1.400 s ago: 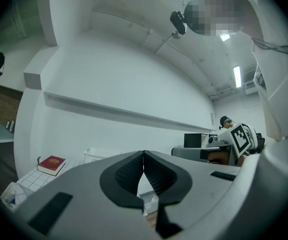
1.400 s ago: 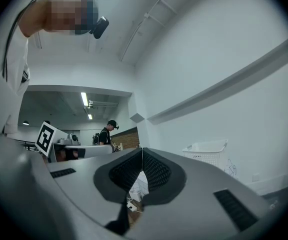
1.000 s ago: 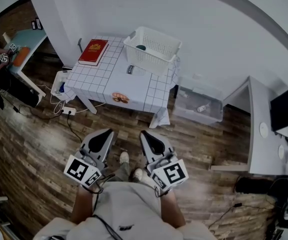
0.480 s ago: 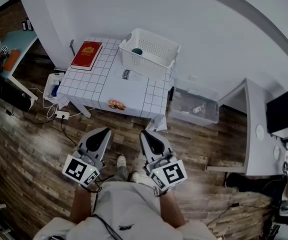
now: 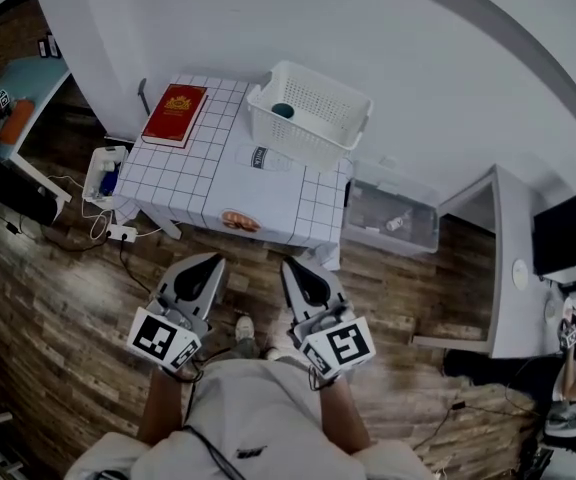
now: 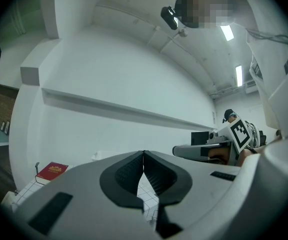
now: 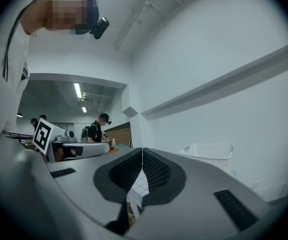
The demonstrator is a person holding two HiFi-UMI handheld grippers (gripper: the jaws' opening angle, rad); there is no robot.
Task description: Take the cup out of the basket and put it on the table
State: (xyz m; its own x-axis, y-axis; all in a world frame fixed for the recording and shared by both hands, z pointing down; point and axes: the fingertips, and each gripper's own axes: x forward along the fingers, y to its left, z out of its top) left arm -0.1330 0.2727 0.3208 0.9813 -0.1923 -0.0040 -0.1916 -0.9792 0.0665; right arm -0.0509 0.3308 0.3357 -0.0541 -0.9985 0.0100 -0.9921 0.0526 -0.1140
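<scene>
A white basket [image 5: 320, 116] stands on the far right part of a table with a checked cloth [image 5: 183, 173]. A teal cup [image 5: 282, 111] sits inside the basket by its left wall. My left gripper [image 5: 211, 259] and right gripper [image 5: 290, 264] are held side by side over the wooden floor, short of the table's near edge and pointing level at it. Both are shut and hold nothing. In the left gripper view the jaws of my left gripper [image 6: 144, 153] meet. The right gripper view shows my right gripper [image 7: 142, 150] closed too, with the basket [image 7: 209, 155] ahead to the right.
A red book [image 5: 175, 114] lies on the table's far left, and a small labelled item [image 5: 258, 156] in front of the basket. A clear plastic bin [image 5: 393, 213] is on the floor right of the table. A power strip with cables [image 5: 118, 230] lies at the left. A white desk [image 5: 518, 258] is at the right.
Both grippers have come a little closer to the table as the person walks, and the table sits slightly nearer in the head view. The jaws stay shut.
</scene>
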